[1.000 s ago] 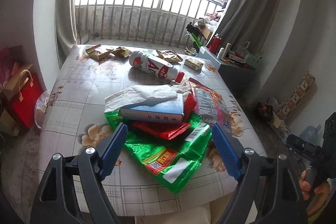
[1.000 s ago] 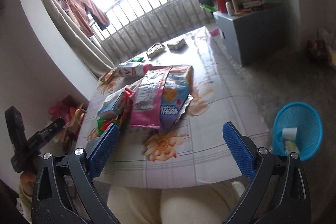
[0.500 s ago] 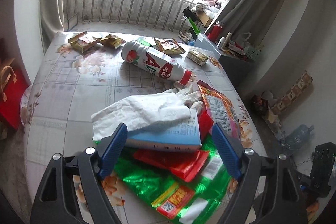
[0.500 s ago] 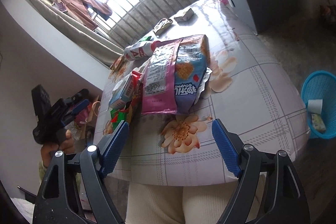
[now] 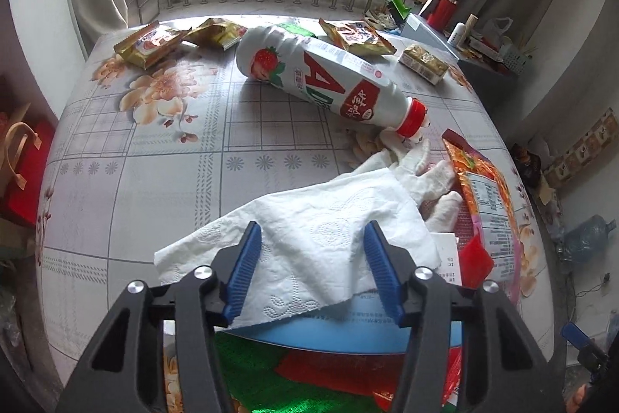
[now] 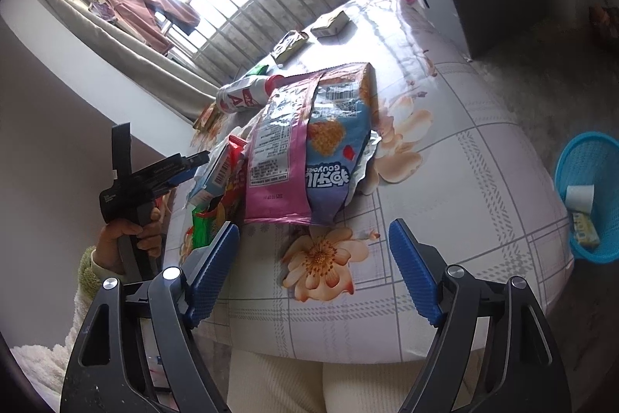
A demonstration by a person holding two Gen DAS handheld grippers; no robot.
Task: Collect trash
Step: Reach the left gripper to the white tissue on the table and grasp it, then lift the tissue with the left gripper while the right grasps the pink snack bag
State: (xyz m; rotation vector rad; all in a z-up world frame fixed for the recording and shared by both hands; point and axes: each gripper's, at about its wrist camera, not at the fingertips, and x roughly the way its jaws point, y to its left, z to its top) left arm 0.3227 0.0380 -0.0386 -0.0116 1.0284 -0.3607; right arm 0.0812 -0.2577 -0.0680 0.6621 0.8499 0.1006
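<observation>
Closer now, the left gripper [image 5: 309, 269] has narrowed from wide open to half open around the white paper towel [image 5: 317, 235], not yet pinching it.

That towel drapes a blue carton [image 5: 348, 331] atop green and red wrappers near the bench [image 5: 154, 180] edge. Beyond lie a strawberry drink bottle [image 5: 325, 80] and snack packets. The right gripper [image 6: 313, 269] hangs wide open, empty, short of the pink snack bag [image 6: 309, 142]; the blue bin [image 6: 588, 196] waits on the floor.

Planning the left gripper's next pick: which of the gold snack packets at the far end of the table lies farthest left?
The gold packet with a red picture, at the far left corner. The other packets lie to its right, toward the bottle.
</observation>
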